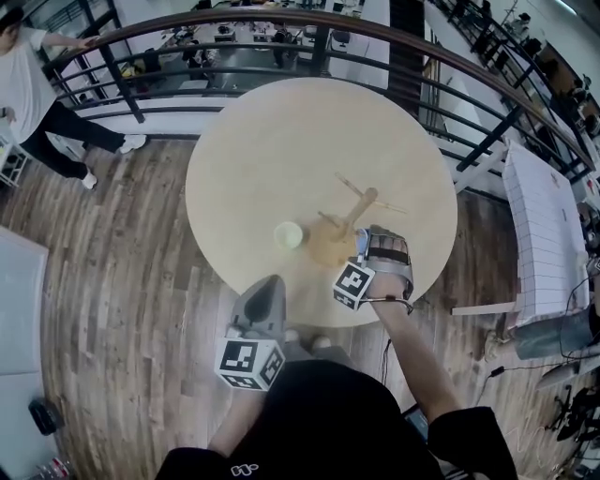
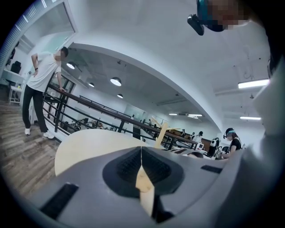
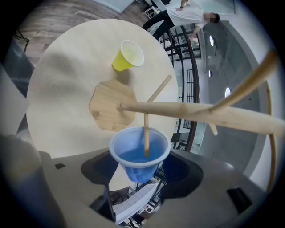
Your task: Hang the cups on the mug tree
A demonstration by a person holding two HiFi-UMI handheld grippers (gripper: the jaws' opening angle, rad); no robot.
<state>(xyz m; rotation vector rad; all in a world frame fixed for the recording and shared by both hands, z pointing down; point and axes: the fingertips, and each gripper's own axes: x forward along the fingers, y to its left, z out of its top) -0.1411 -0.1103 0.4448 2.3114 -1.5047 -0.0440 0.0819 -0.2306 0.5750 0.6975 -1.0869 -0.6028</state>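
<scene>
A wooden mug tree (image 1: 354, 214) stands on its flat base (image 3: 111, 107) near the front right of the round table (image 1: 281, 141). My right gripper (image 1: 367, 242) is right at the tree, shut on a blue cup (image 3: 139, 158). The cup's mouth faces the tree and one thin peg (image 3: 145, 133) reaches inside it. A yellow cup (image 1: 289, 234) stands on the table just left of the base, also seen as the yellow cup (image 3: 128, 55) past the tree. My left gripper (image 1: 267, 289) hovers at the table's front edge, shut and empty, its tip (image 2: 141, 153) aimed across the table (image 2: 89, 142) towards the mug tree (image 2: 161, 133).
A dark curved railing (image 1: 281, 23) runs behind the table, with a lower floor beyond it. A person (image 1: 28, 94) stands by the railing at the far left. A white gridded board (image 1: 544, 234) and cables lie on the wooden floor to the right.
</scene>
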